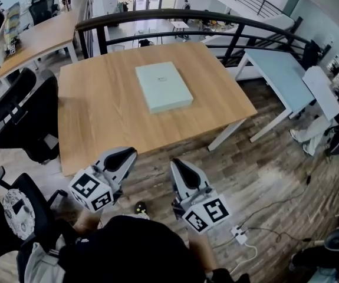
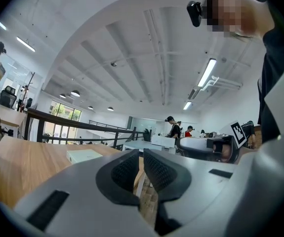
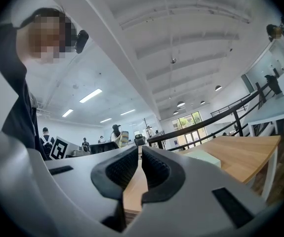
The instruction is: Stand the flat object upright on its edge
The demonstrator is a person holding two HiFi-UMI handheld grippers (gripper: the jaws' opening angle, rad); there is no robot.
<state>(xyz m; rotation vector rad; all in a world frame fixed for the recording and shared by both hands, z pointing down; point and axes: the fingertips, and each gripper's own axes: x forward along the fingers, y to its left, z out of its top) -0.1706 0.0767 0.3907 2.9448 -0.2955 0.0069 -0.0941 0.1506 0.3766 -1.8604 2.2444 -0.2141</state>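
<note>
We are holding the left gripper (image 1: 129, 152) and the right gripper (image 1: 175, 162) just off the table's (image 1: 98, 117) near edge, over the floor (image 1: 257, 170). Both have their jaws closed together and are gripping nothing. The box (image 1: 163, 86) is lying flat on the table, nearer the far edge, well apart from both grippers.

A pale green flat box (image 1: 163, 86) lies flat on the wooden table (image 1: 98, 111), toward twelve o'clock of centre.
</note>
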